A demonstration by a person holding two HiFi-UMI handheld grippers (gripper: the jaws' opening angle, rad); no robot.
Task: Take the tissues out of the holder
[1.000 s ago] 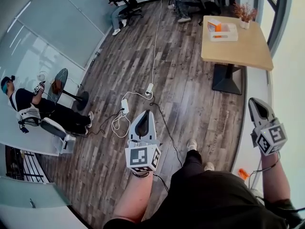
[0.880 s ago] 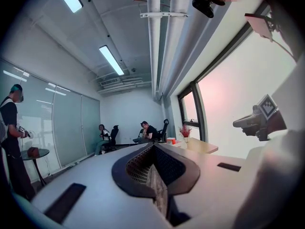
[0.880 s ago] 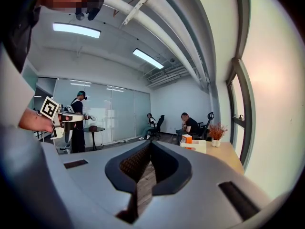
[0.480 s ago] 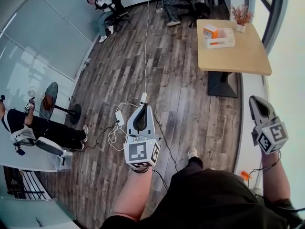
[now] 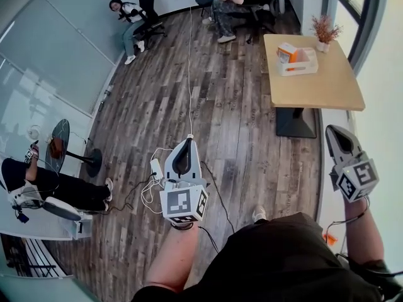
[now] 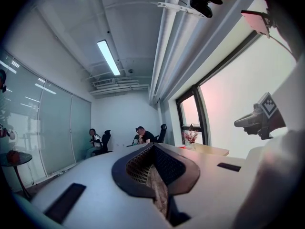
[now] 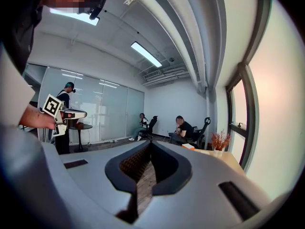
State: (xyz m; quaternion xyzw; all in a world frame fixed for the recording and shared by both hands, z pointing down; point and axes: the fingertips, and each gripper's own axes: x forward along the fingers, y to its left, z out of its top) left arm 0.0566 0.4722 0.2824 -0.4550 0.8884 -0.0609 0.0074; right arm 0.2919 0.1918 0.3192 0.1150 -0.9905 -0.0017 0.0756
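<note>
Far off on the wooden table (image 5: 318, 87) stands a white holder (image 5: 302, 67) with an orange tissue pack (image 5: 286, 52) in it. The pack (image 7: 188, 146) shows small in the right gripper view. My left gripper (image 5: 187, 139) hangs over the plank floor at the middle of the head view, fingertips together, nothing in it. My right gripper (image 5: 333, 129) is held at the right edge, below the table, shut and empty. Both point forward, well short of the table. In the gripper views the left gripper (image 6: 153, 146) and the right gripper (image 7: 150, 143) show their jaws closed.
A potted dry plant (image 5: 325, 28) stands at the table's far corner. White cables and a power strip (image 5: 157, 167) lie on the floor by my left gripper. People sit on chairs (image 5: 146, 8) at the back. A seated person and a round side table (image 5: 58, 145) are at left.
The floor and the seated person at left have slid down the head view as I moved forward. Both grippers keep their pose, shut and empty.
</note>
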